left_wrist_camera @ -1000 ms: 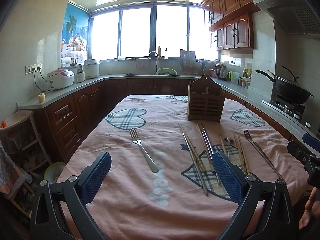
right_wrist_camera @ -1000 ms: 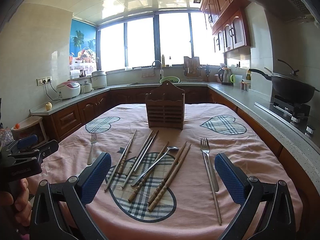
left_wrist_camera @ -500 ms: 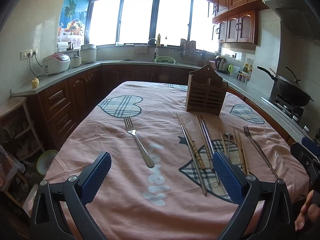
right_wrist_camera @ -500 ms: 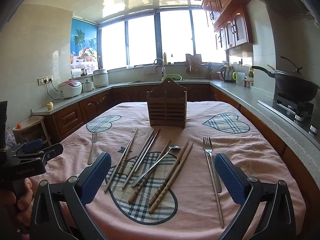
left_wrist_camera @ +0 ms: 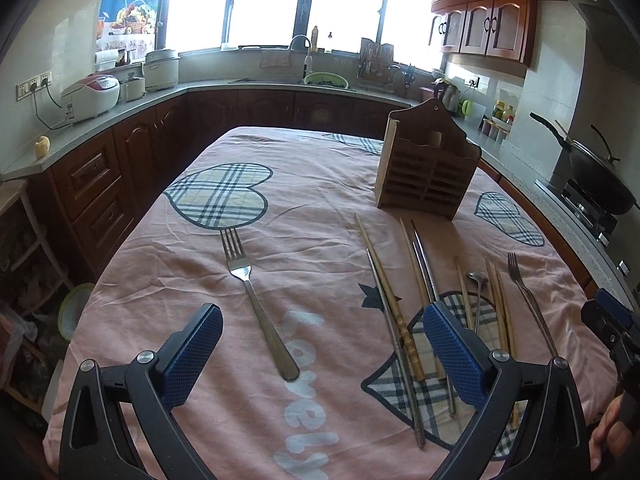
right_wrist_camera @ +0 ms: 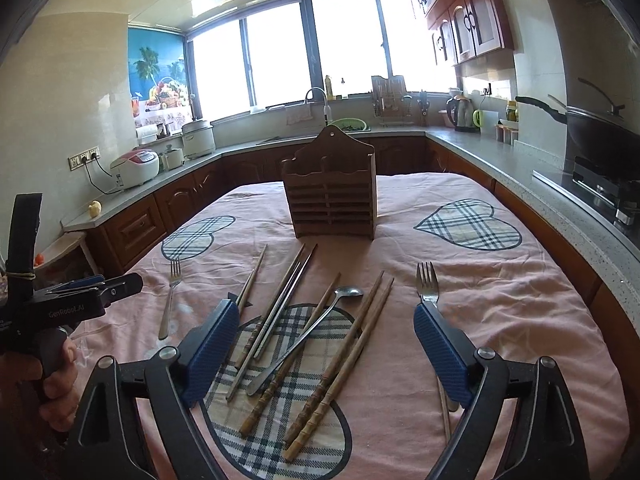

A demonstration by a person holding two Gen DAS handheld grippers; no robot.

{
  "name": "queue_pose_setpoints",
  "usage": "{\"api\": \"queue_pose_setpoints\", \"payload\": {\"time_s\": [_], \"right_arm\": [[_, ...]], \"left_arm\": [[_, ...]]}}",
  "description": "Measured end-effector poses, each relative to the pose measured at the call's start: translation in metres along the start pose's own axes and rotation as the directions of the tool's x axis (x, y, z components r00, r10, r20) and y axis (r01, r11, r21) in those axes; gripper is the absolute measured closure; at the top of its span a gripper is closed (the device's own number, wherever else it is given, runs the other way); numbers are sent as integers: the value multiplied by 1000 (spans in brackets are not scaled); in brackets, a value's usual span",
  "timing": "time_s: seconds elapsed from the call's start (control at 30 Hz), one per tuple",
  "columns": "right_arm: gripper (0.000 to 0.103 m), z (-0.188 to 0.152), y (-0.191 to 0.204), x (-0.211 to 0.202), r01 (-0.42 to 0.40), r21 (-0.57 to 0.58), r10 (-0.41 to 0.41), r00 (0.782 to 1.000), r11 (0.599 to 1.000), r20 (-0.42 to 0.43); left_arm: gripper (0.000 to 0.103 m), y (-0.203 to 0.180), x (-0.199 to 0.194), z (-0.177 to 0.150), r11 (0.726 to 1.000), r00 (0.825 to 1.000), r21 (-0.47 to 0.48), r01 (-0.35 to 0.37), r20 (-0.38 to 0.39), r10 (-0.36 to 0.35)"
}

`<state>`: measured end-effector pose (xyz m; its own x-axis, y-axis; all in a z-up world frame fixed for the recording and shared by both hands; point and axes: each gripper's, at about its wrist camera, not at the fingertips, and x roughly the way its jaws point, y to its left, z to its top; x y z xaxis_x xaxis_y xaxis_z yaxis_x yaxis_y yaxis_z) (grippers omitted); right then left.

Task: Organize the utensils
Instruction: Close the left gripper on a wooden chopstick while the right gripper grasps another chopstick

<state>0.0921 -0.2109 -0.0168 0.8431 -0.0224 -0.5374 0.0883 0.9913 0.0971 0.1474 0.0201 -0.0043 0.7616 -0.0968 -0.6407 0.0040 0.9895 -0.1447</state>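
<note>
A wooden utensil holder (left_wrist_camera: 426, 172) (right_wrist_camera: 330, 196) stands upright mid-table on the pink cloth. A steel fork (left_wrist_camera: 256, 300) (right_wrist_camera: 170, 300) lies alone to the left. Several wooden and metal chopsticks (left_wrist_camera: 394, 312) (right_wrist_camera: 316, 344), a small spoon (right_wrist_camera: 308, 336) and a second fork (right_wrist_camera: 428, 284) lie in front of the holder. My left gripper (left_wrist_camera: 320, 356) is open and empty above the lone fork's handle. My right gripper (right_wrist_camera: 324, 344) is open and empty above the chopsticks, its right finger (right_wrist_camera: 438, 352) over the second fork's handle.
Dark wood cabinets and a grey counter (left_wrist_camera: 120, 100) run around the table. Rice cookers (left_wrist_camera: 90, 94) sit on the left counter and a black wok (left_wrist_camera: 600, 176) on the stove at right. A sink (right_wrist_camera: 320, 120) is under the window.
Both grippers have tilted down and moved forward over the table. The left has come closer to the lone fork, the right closer to the chopsticks. Both stay open.
</note>
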Motion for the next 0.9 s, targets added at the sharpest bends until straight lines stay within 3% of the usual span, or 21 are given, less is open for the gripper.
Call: {"api": "queue_pose_setpoints", "payload": {"time_s": [0.37,0.5,0.9], "right_arm": [[41,23,-15,70,-46,65,53,991,997,-122],[45,31,-20,97,-53,84,67,982,995,-174],[67,41,-18,168,-88,113,121,937,990,-328]], "left_arm": [[8,-5,69,47,1000,994,3,18,-112,-18],[10,-7,93,66,1000,988,8,26,-149,-24],[24,-15,181,105,998,961,3,57,-273,-54]]}}
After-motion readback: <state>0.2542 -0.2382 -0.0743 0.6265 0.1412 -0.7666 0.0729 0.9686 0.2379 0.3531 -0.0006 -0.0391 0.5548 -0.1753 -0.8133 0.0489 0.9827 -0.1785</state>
